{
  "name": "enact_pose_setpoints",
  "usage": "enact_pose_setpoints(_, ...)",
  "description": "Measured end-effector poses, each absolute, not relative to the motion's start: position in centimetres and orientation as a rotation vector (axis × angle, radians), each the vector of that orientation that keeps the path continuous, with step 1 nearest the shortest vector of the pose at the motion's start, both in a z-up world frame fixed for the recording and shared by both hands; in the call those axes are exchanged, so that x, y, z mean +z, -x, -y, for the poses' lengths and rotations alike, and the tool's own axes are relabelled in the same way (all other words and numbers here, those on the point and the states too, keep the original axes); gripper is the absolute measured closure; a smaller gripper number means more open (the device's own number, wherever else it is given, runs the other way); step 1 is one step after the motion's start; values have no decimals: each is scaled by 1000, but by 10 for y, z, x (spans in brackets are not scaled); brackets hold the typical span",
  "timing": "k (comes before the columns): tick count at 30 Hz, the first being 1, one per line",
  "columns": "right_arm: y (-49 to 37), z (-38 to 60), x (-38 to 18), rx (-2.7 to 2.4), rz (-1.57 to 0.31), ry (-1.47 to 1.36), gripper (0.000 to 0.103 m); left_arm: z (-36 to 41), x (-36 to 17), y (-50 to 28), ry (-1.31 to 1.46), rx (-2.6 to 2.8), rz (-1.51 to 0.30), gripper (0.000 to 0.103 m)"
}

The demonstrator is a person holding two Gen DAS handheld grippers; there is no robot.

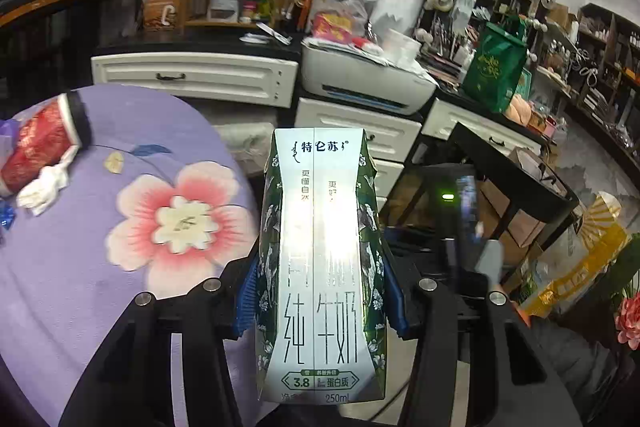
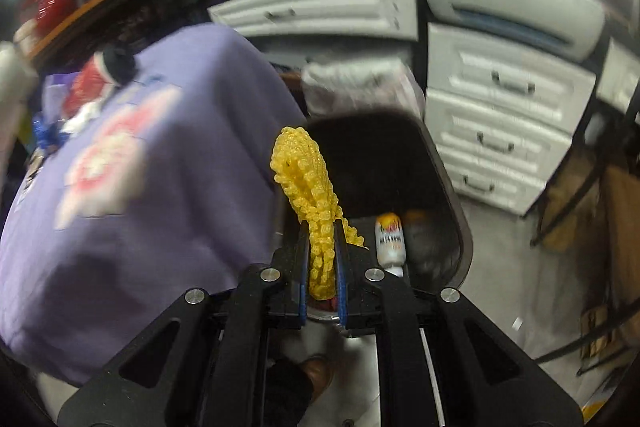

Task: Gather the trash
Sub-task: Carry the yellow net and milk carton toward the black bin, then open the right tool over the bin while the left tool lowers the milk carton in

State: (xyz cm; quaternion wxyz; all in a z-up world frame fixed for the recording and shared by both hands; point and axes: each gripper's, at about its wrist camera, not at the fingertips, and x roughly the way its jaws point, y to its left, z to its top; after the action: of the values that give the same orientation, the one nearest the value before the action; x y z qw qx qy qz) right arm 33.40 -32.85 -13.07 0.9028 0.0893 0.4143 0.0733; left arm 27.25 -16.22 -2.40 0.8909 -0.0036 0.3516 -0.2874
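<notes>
Lying on its side at the far left of the left wrist view was a red cup point(image 1: 38, 143) with a black lid, a crumpled white tissue point(image 1: 44, 185) touching its mouth end. Both rested on a round table under a purple cloth point(image 1: 80, 267) printed with a large pink flower. Further right, the left gripper point(image 1: 320, 301) stood about half open, its blue pads pressed on both green sides of a milk carton point(image 1: 320, 259). The carton stood upright in the jaws, past the table's edge. Behind it ran white drawers point(image 1: 192, 77) with a printer point(image 1: 360, 79) on top, and a green bag point(image 1: 496, 67) sat right of the printer.

From the right wrist view, which was blurred, the same cloth point(image 2: 140, 187) filled the left side, with the cup point(image 2: 96, 75) small near its far edge. Right of the cloth, the right gripper point(image 2: 322, 251) was closed nearly tight on a yellow foam net point(image 2: 308, 179), whose free end stuck up beyond the fingertips. The net hung over a dark bin point(image 2: 460, 227) that stood on the floor just beside the table. Inside the bin lay a small white bottle point(image 2: 390, 239) with an orange label. White drawers point(image 2: 500, 131) stood beyond the bin to the right.
</notes>
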Motion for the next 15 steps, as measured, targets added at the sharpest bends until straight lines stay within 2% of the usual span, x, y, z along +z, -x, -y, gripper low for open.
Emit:
enact_pose_setpoints(9, -377, 345, -198, 93, -934, -238, 91, 197, -61, -291, -27, -609, -811, 53)
enact_pose_setpoints(11, -383, 344, -208, 87, -954, -222, 79, 200, -68, -297, -27, -607, -832, 53)
enact_pose_setpoints(13, -383, 343, -212, 66, -954, -195, 32, 204, -72, -302, -33, -602, -842, 53)
enact_pose_setpoints(14, -382, 343, -212, 52, -933, -180, 26, 206, -75, -304, -38, -600, -847, 53)
enact_pose_setpoints(15, -380, 344, -212, 49, -914, -173, 24, 208, -78, -306, -42, -599, -853, 53)
